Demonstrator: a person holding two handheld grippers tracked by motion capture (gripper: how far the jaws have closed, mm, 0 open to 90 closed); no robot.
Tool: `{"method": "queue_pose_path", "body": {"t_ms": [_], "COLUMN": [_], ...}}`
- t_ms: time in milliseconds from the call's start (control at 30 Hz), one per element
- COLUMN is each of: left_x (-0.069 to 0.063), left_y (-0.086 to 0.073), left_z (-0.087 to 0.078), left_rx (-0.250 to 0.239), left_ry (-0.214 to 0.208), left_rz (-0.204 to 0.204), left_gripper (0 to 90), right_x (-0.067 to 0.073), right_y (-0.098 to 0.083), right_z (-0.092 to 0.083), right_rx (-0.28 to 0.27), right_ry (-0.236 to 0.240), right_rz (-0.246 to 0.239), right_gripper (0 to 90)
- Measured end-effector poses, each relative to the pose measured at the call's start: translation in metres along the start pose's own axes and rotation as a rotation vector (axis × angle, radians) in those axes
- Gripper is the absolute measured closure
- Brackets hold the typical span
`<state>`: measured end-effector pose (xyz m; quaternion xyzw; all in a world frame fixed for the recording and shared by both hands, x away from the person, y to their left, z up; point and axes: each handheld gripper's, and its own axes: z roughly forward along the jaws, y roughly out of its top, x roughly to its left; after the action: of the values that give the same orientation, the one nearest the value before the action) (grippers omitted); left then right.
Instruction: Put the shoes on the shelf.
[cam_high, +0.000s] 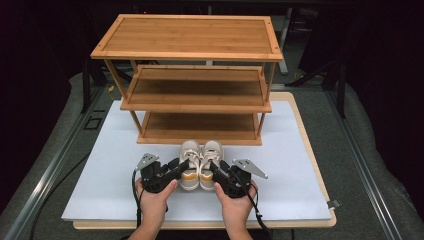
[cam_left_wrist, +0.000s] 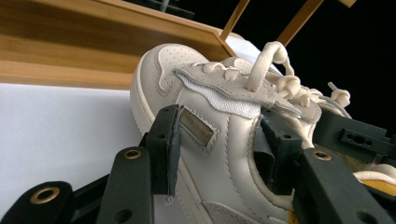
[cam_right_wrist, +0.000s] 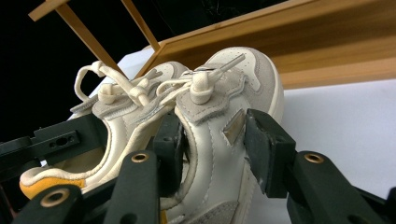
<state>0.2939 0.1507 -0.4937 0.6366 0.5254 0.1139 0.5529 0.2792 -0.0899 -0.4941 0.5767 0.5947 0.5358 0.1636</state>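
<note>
**Two shoes, one grip each**

Two cream sneakers are sitting side by side at lower centre of the high view, toes toward the wooden rack (cam_high: 200, 127). We are pinching the left shoe (cam_left_wrist: 219, 140) with our left gripper (cam_left_wrist: 219, 135) and the right shoe (cam_right_wrist: 219, 135) with our right gripper (cam_right_wrist: 217, 140), each straddling a collar wall. Next, we judge, is lifting both level toward a shelf.
</note>
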Motion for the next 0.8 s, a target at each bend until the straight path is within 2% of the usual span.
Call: {"method": "queue_pose_path", "body": {"t_ms": [33, 100, 167, 200, 267, 300, 333, 400, 433, 467, 533, 567, 600, 633, 700, 733, 767, 800], "left_x": [-0.001, -0.002, -0.003, -0.003, -0.004, -0.004, -0.005, -0.006, -0.006, -0.007, -0.007, -0.007, -0.007, -0.007, -0.007, -0.007, -0.007, -0.007], "left_y": [0.002, 0.005, 0.007, 0.008, 0.01, 0.011, 0.012, 0.015, 0.016, 0.017, 0.019, 0.02, 0.021, 0.022, 0.023, 0.025, 0.026, 0.026], "left_z": [-0.001, -0.001, -0.003, -0.003, -0.005, -0.005, -0.006, -0.007, -0.007, -0.008, -0.008, -0.009, -0.009, -0.009, -0.01, -0.011, -0.011, -0.011], "left_rx": [0.001, 0.002, 0.004, 0.007, 0.004, 0.002, 0.001, 0.0, 0.001, 0.0, 0.0, 0.0, 0.0, 0.001, 0.001, 0.0, -0.001, -0.002], "left_ry": [-0.001, -0.001, -0.004, -0.006, -0.008, -0.007, -0.007, -0.008, -0.008, -0.008, -0.009, -0.01, -0.013, -0.014, -0.016, -0.016, -0.017, -0.018], "left_rz": [0.001, 0.002, 0.004, 0.003, 0.002, 0.001, 0.001, 0.003, 0.004, 0.002, 0.002, 0.002, 0.001, 0.002, -0.002, -0.004, -0.004, -0.003], "left_gripper": [54.9, 54.9, 54.8, 54.9, 54.9, 54.9, 54.8, 54.9, 54.9, 54.9, 54.9, 54.8, 54.8, 54.9, 54.9, 54.8, 54.8, 54.8], "right_x": [0.0, 0.001, 0.001, 0.002, 0.003, 0.004, 0.004, 0.006, 0.006, 0.006, 0.007, 0.008, 0.008, 0.008, 0.01, 0.01, 0.011, 0.011], "right_y": [0.002, 0.003, 0.006, 0.006, 0.009, 0.01, 0.011, 0.013, 0.014, 0.014, 0.017, 0.018, 0.019, 0.019, 0.021, 0.022, 0.023, 0.024], "right_z": [-0.002, -0.001, -0.004, -0.003, -0.006, -0.006, -0.006, -0.006, -0.007, -0.006, -0.008, -0.007, -0.008, -0.007, -0.01, -0.01, -0.009, -0.009], "right_rx": [0.012, -0.009, 0.014, -0.011, 0.011, 0.003, 0.006, -0.014, 0.0, -0.013, 0.004, -0.016, -0.006, -0.02, 0.003, 0.009, -0.006, -0.017], "right_ry": [0.002, 0.004, 0.006, 0.008, 0.008, -0.005, 0.011, 0.015, 0.005, 0.019, 0.003, 0.02, 0.009, 0.025, 0.005, 0.023, 0.01, 0.025], "right_rz": [0.0, 0.006, 0.005, 0.012, 0.005, 0.009, 0.01, 0.013, 0.013, 0.018, 0.015, 0.019, 0.018, 0.02, 0.014, 0.012, 0.016, 0.016], "right_gripper": [58.3, 58.3, 58.3, 58.3, 58.3, 58.3, 58.3, 58.3, 58.3, 58.3, 58.3, 58.3, 58.3, 58.3, 58.3, 58.3, 58.3, 58.3]}}
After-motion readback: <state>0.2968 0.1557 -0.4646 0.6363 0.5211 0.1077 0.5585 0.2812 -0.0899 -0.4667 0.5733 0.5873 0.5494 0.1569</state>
